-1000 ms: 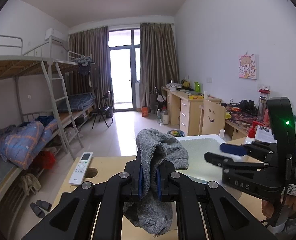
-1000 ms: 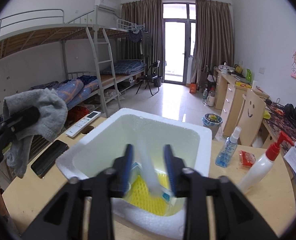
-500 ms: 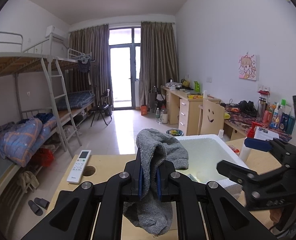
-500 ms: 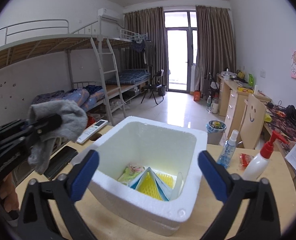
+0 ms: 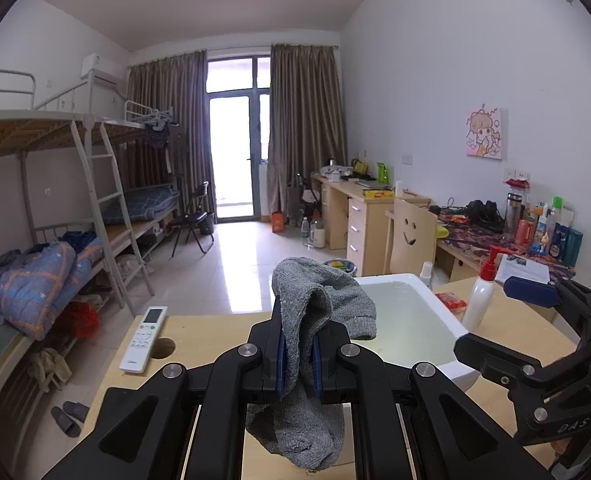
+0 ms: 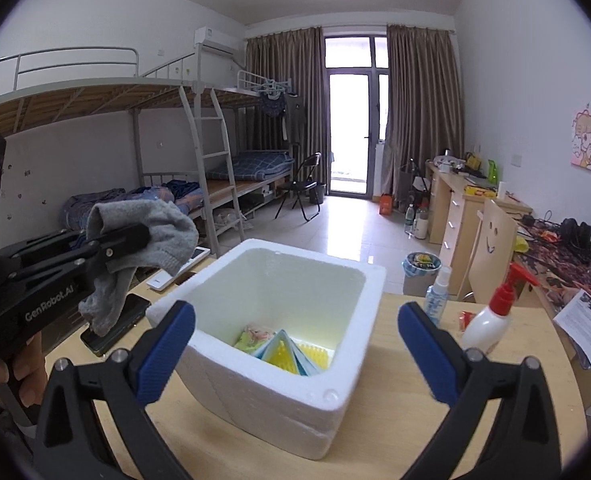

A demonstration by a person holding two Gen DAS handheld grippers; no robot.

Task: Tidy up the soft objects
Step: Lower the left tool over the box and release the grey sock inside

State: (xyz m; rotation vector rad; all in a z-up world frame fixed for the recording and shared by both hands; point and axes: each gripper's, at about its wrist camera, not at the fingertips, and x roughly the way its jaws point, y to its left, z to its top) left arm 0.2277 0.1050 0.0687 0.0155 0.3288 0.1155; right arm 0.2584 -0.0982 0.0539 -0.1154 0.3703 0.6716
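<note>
So the left tool (image 5: 297, 360) is clamped on a grey sock (image 5: 319, 304) beside the white foam box (image 6: 295, 280). Right tool (image 6: 295, 340) is spread wide, nothing in it, over the box on the desk (image 6: 395, 420).

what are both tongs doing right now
Left tongs: shut on the grey sock.
Right tongs: open, holding nothing, in front of the foam box.

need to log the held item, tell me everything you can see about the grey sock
The grey sock is a soft, fuzzy knit, limp and crumpled. The left tool is shut on its middle, blue pads pressing each side. One end flops over the top towards the white foam box; the other hangs below the pads. It is held in the air above the wooden table, left of the box and not yet inside. Nothing else touches it, and the open right tool stands apart, facing the box.
</note>
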